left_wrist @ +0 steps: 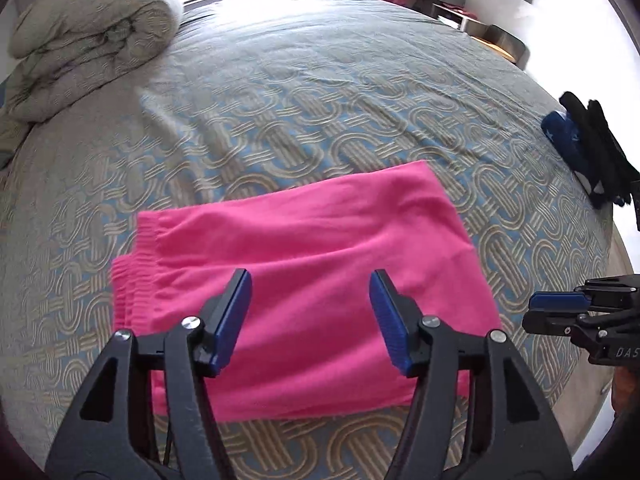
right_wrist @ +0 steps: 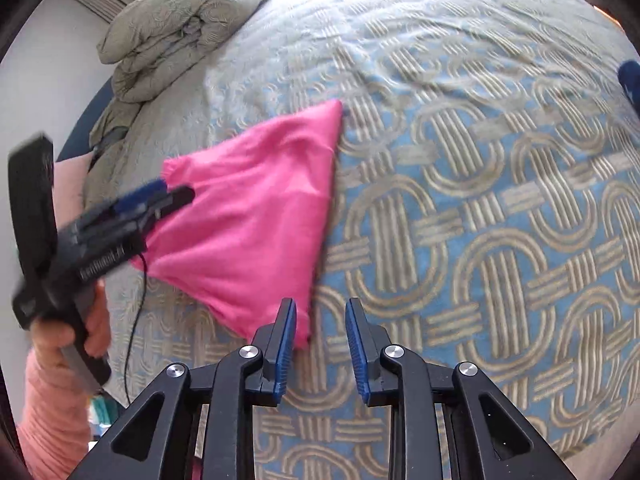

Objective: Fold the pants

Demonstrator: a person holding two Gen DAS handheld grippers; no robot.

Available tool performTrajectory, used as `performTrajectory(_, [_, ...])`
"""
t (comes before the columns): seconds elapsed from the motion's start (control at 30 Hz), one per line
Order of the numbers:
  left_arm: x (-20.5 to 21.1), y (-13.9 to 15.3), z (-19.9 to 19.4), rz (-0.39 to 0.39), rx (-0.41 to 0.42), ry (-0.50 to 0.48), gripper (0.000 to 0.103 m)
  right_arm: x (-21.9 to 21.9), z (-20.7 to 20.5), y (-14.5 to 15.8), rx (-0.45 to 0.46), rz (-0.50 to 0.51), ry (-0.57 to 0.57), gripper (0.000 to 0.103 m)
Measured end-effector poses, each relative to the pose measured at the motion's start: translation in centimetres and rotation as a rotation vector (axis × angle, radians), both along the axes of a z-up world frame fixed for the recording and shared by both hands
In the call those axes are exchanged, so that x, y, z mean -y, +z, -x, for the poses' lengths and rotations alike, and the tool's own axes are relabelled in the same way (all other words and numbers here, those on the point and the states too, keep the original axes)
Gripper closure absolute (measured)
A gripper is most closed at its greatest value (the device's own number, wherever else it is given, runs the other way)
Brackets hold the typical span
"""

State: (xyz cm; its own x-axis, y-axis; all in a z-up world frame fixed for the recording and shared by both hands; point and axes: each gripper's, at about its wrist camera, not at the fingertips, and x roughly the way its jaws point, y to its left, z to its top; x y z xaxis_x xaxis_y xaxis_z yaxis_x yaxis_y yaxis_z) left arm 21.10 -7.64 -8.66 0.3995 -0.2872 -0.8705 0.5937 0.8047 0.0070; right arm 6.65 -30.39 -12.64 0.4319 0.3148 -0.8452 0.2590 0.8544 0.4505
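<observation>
Pants, pink, lie folded into a compact rectangle on the bed, near its front edge. Waistband w/ elastic gathers sits at the left end, at least two layers stacked there; right end is a plain folded edge. Top surface fairly smooth, only soft ripples. In the right wrist view the same bundle reads as a neat flat wedge, edges roughly lined up.

Left gripper hovers above the near half of the pants, jaws wide apart, nothing between them. Can't tell if the tips touch the cloth; looks like a small gap. Right gripper sits off the pants' right corner, over bare bedspread, jaws apart but narrower, also empty. Left pad is just beside the pink corner, not pinching it.

Judgement: folding looks done or nearly so. No loose legs trail out, shape is closed. What may be left: one more halving, a pat to flatten, or moving it to a pile.

Farther out: rolled grey duvet at the far left of the bed, dark clothes heaped at the right edge, well apart from the pants.
</observation>
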Motion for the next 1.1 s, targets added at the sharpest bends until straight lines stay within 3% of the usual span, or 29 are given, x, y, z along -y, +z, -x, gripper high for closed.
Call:
performTrajectory(0.2, [-3.6,-0.7,-1.1,0.075,-0.085,0.121,0.034,-2.6,-5.0,0.6,0.017,0.011,0.062,0.074])
performTrajectory(0.37, [-4.7,-4.3,-2.4,-0.017,-0.115,0.169,0.034,-4.4,-7.8,-1.2,-0.017,-0.058,0.091,0.074])
performTrajectory(0.43, [-5.9,-5.5,-2.8,0.007,-0.128,0.183,0.032,-4.1,-7.4,-3.0,-0.068,-0.052,0.059,0.075])
performTrajectory(0.57, [-7.2,-4.2,-2.1,0.034,-0.117,0.204,0.033,-3.0,-6.5,-3.4,-0.068,-0.107,0.009,0.076])
performTrajectory(0.8, [-10.4,-0.2,0.1,0.085,-0.028,0.261,0.033,-4.2,-6.3,0.0,-0.067,0.084,0.033,0.074])
performTrajectory(1.1, [-11.8,0.7,0.8,0.075,-0.013,0.285,0.033,-5.4,-5.5,0.0,-0.074,0.081,0.041,0.074])
